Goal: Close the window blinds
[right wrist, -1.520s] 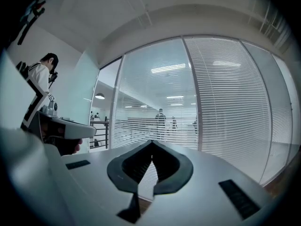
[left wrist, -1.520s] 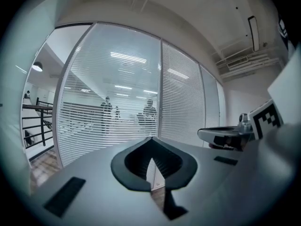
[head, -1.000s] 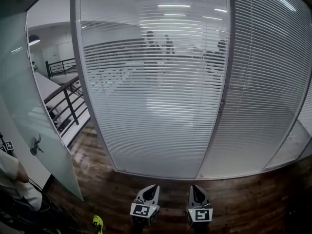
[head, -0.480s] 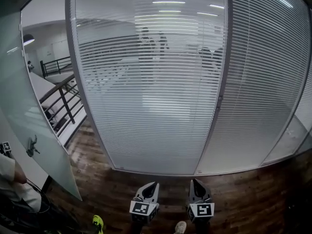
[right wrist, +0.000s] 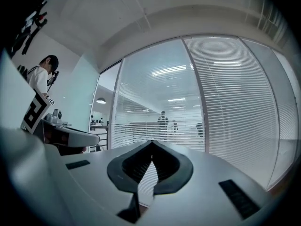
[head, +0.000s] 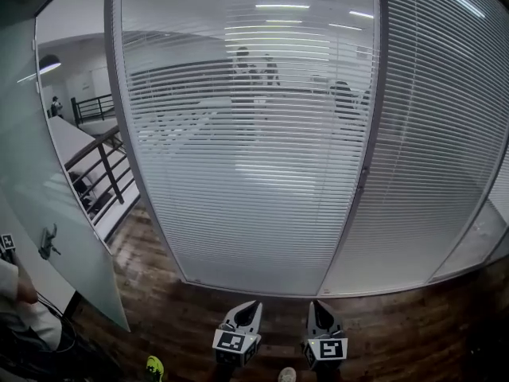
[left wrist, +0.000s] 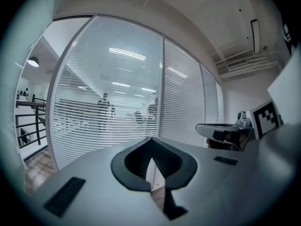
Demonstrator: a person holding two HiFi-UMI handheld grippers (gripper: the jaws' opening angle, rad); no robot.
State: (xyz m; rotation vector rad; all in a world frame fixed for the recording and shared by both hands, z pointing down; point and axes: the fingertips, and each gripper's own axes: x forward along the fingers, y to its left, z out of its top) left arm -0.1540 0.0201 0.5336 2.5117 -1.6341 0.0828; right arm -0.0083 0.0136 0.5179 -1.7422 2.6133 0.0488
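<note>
Head view: grey left gripper (head: 250, 309), grey right gripper (head: 319, 309), both pressed together, empty, short of white slatted window blinds (head: 254, 181); I risk bending slats by poking.

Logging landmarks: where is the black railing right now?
Head view, left side: the black railing stands behind clear glass, between the blinds and the frosted panel.

You are facing a curved glass wall (head: 238, 213) on a dark wooden floor (head: 398, 329); strip lights (head: 282, 6) are glowing overhead, and a black railing (head: 103, 169) is running leftward.
</note>
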